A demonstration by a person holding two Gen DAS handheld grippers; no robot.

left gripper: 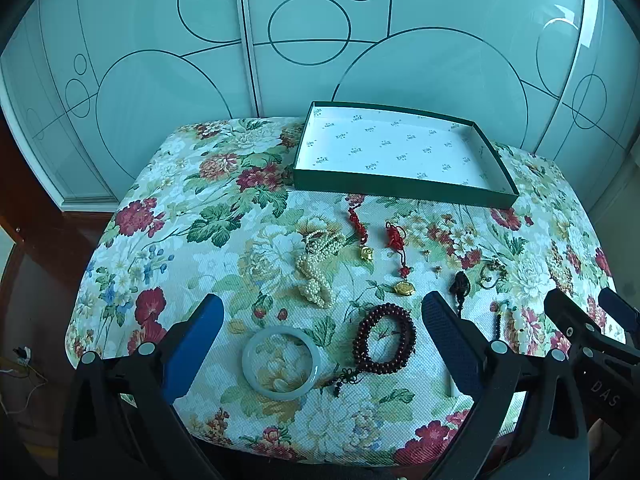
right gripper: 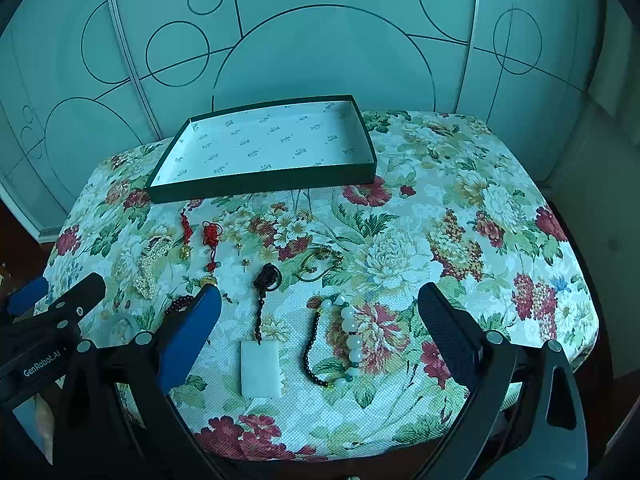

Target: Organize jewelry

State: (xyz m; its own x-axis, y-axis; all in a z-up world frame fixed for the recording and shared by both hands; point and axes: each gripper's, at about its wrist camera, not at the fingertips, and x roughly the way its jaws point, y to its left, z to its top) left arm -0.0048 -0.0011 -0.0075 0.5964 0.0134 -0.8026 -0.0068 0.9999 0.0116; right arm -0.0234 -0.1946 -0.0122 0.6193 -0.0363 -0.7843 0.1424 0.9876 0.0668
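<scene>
An empty green box (left gripper: 404,192) (right gripper: 260,188) with a white printed lining lies at the back of the floral table. Jewelry is spread in front of it: a pearl necklace (left gripper: 316,272), two red-cord gold charms (left gripper: 362,236) (left gripper: 400,264), a pale jade bangle (left gripper: 281,364), a dark red bead bracelet (left gripper: 386,334), a white jade pendant on a black cord (right gripper: 260,368), a white and black bead bracelet (right gripper: 340,344) and gold rings (right gripper: 316,266). My left gripper (left gripper: 322,316) hovers open over the bangle and red beads. My right gripper (right gripper: 320,308) hovers open over the pendant and bead bracelet.
The table wears a floral cloth (right gripper: 460,220) with rounded edges. Frosted sliding doors with circle patterns (left gripper: 280,40) stand close behind. The right half of the cloth (right gripper: 500,280) holds no jewelry. Small gold studs (right gripper: 242,256) lie near the red charms.
</scene>
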